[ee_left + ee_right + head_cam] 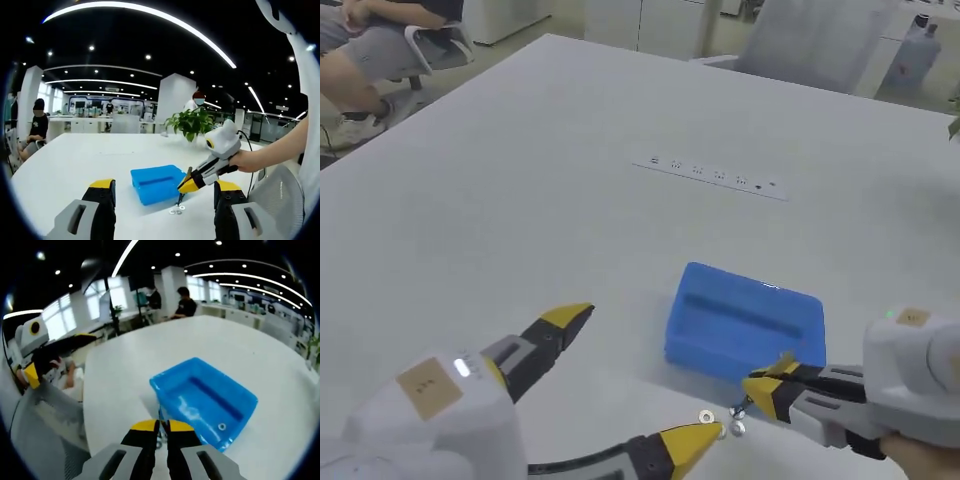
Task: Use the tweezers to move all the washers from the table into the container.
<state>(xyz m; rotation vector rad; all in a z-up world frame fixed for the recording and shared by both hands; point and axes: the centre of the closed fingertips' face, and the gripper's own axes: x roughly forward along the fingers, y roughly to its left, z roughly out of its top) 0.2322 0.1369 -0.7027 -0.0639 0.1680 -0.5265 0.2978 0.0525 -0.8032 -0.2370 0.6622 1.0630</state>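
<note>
Head view first: your left gripper [632, 380] sits low toward the near edge of the tabletop [520, 200]. Its jaws are spread wide with nothing between them. Your right gripper [760, 385] comes in from the right edge, jaws pinched on the tweezers [740, 407]. The tweezer tips point down at the washers [707, 416] — a small cluster lying on the tabletop just beside the near wall of the blue container [700, 345]. The container stands in the near right part of the tabletop. A socket strip [710, 175] is set into the surface well beyond it.

Left gripper view now: your two yellow-tipped jaws stand far apart, released. Between them sits the container, with the right gripper over its near corner. The tweezers hang from that gripper's closed jaws, tips right at two washers on the tabletop; whether they touch, I cannot tell. A potted plant [192, 122] stands by the far edge.

Right gripper view: the jaws are nearly together, clamped on the thin tweezers. The container is just ahead — one washer [221, 426] lies inside it, near a corner of its floor. The left gripper shows off to the left.
</note>
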